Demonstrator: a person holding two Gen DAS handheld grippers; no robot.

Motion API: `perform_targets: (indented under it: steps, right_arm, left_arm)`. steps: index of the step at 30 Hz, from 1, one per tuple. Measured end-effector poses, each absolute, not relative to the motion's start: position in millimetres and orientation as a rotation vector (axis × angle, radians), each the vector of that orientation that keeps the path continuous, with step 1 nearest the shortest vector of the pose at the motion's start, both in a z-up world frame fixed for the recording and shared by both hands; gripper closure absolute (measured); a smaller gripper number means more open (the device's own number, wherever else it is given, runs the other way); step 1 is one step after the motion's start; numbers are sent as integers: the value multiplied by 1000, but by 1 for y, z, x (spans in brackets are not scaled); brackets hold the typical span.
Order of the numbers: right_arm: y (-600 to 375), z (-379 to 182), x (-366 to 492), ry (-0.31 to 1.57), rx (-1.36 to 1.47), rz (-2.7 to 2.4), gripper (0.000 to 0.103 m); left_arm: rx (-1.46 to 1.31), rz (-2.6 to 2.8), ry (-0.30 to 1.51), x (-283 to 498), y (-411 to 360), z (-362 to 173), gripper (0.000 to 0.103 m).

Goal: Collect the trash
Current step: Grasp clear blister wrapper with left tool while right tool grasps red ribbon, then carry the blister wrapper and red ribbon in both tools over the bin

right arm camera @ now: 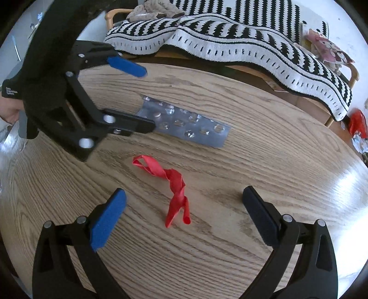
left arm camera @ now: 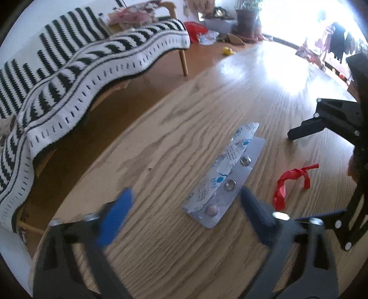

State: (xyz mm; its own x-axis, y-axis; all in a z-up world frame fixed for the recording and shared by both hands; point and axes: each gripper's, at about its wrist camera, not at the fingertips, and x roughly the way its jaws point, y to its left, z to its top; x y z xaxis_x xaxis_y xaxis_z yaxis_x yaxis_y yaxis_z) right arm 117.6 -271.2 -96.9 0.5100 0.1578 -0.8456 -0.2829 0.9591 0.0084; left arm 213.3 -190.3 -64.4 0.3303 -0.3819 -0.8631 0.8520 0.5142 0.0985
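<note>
A silver blister pack (left arm camera: pixel 225 174) with its printed foil partly peeled lies on the round wooden table (left arm camera: pixel 230 92). My left gripper (left arm camera: pixel 186 197) is open, and the pack's near end sits between its blue pads without touching them. To the right lies a twisted red scrap (left arm camera: pixel 285 184). In the right wrist view that red scrap (right arm camera: pixel 177 181) lies between the fingers of my open right gripper (right arm camera: pixel 184 195), clear of both pads. Beyond it, the left gripper (right arm camera: pixel 147 97) straddles the end of the blister pack (right arm camera: pixel 191 128).
A sofa draped in a black-and-white striped blanket (left arm camera: pixel 92 69) runs along the table's far side (right arm camera: pixel 230 34). On the floor beyond are a red bag (left arm camera: pixel 194 30), a yellow toy (left arm camera: pixel 227 51) and a potted plant (left arm camera: pixel 246 20). A black-gloved hand (right arm camera: pixel 46 69) holds the left gripper.
</note>
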Motion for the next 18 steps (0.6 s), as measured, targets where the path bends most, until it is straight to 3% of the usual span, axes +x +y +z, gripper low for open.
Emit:
perform_targets:
  steps: [1,2,3,7,9,18]
  right_arm:
    - [-270,-94,115,986,-137,277,41]
    - [-269,-91,113,979,-133,275,56]
    - [-270,-89,112,989,-116,271,90]
    - [-272,-88,103,994,-107,246,91]
    - [-273,-87,95,996,-92,240,91]
    - [-273,-63,59,973,-84,211,91]
  left_arm:
    - [572,-911,932,215,-191,-64,50]
    - [545,-904,947,218,-191,-63,55]
    - [528,-892,962,221,-193,-62,74]
    - [428,-884,1012,221,-189,-54,83]
    - [421,-869,992,216,-185,-46,95]
    - [406,-805,954,185,-168,-7,98]
